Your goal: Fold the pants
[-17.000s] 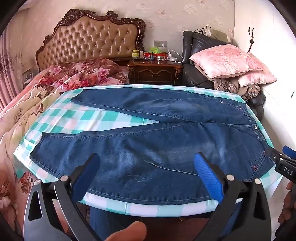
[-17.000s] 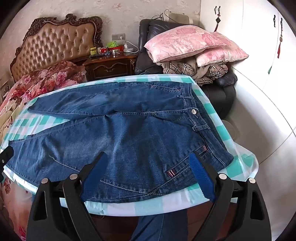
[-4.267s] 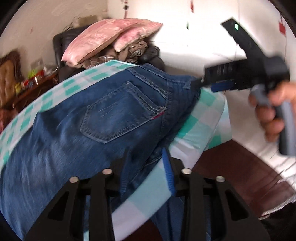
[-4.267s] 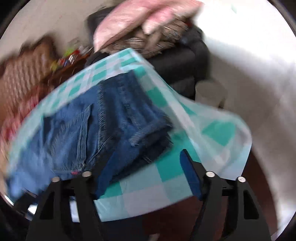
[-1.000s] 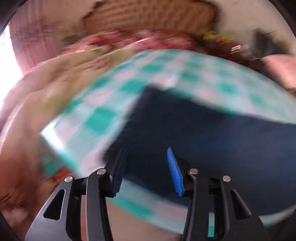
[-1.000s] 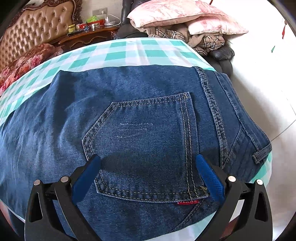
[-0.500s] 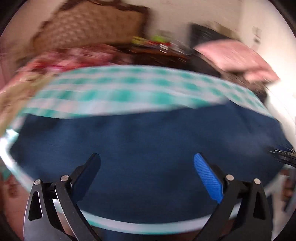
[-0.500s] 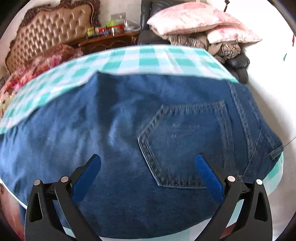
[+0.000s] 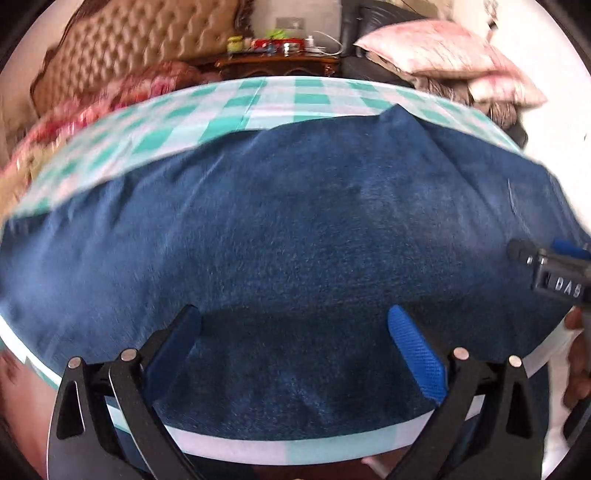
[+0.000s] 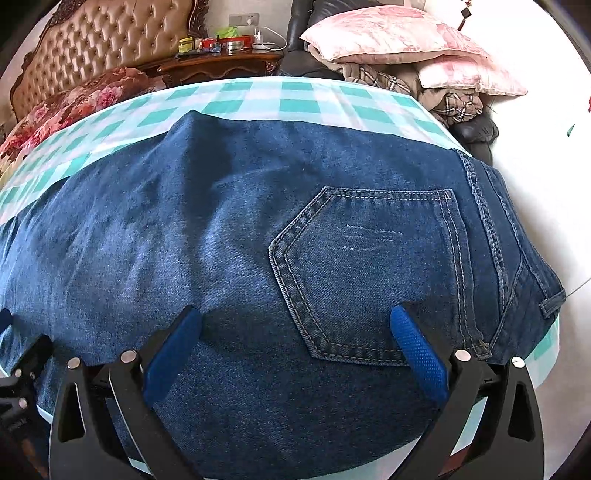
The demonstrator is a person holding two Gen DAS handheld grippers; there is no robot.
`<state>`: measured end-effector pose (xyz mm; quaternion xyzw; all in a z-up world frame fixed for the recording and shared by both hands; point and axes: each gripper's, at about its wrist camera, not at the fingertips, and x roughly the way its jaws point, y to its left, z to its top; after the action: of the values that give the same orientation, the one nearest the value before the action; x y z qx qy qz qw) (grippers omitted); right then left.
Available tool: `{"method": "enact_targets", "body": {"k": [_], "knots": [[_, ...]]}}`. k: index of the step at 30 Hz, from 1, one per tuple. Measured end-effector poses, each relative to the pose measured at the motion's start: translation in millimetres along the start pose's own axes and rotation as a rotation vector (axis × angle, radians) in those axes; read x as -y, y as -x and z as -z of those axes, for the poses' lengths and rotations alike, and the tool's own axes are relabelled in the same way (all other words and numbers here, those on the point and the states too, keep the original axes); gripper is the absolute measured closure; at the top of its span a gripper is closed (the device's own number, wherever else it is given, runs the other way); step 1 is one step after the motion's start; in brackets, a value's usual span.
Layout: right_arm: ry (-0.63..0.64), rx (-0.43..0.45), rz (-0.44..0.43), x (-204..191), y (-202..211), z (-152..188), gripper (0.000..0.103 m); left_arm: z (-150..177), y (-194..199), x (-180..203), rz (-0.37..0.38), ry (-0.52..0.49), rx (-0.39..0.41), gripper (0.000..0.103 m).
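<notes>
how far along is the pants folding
Done: the jeans lie doubled on the checked cloth, back pocket up. In hand: nothing; the left gripper and right gripper both hover open above the denim. Left: probably another fold across the length, since the jeans span most of the table.

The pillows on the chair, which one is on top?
The bigger pink flowery pillow is on top. The smaller pink pillow sticks out from under it, to the right, resting on the checked blankets.
</notes>
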<state>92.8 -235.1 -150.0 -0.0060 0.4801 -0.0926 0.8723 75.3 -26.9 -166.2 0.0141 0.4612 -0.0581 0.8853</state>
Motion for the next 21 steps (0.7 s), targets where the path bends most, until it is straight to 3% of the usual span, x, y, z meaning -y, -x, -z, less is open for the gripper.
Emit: {"method": "enact_targets", "body": {"k": [2, 4, 6, 8, 9, 13, 17, 19, 21], "knots": [[0.021, -0.047, 0.012, 0.2, 3.1, -6.4, 0.005, -1.5, -0.6, 2.5, -0.004, -0.031, -0.007, 0.001], [-0.025, 0.039, -0.004, 7.9, 20.5, -20.6, 0.005, -3.9, -1.1, 0.1, 0.006, -0.028, -0.014, 0.001], [-0.015, 0.089, -0.068, 8.9, 29.3, -41.1, 0.005, -4.6, 0.2, -0.9, 0.006, -0.029, -0.005, 0.001], [0.032, 0.057, -0.195, 2.3, 16.3, -70.5, 0.005, -4.5, 0.4, -1.2, 0.007, -0.029, 0.001, 0.001], [0.051, 0.053, -0.218, -1.6, 6.7, -82.8, 0.005, -3.7, 0.8, -1.3, 0.007, -0.029, 0.005, 0.001], [0.189, 0.05, -0.191, -20.4, -30.7, -122.7, 0.006, -3.0, 1.7, -2.2, 0.01, -0.035, 0.01, 0.001], [0.252, -0.005, -0.062, -20.9, -82.7, -138.7, 0.008, -2.3, 3.4, -4.0, 0.024, -0.05, 0.008, 0.002], [0.181, -0.011, -0.146, -3.4, -91.6, -141.3, 0.006, -8.0, 11.4, -12.8, 0.042, -0.041, 0.035, 0.03], [0.171, 0.001, -0.167, 0.5, -94.3, -140.6, 0.006, -21.9, 16.1, -22.5, 0.031, -0.049, 0.068, 0.036]]}}
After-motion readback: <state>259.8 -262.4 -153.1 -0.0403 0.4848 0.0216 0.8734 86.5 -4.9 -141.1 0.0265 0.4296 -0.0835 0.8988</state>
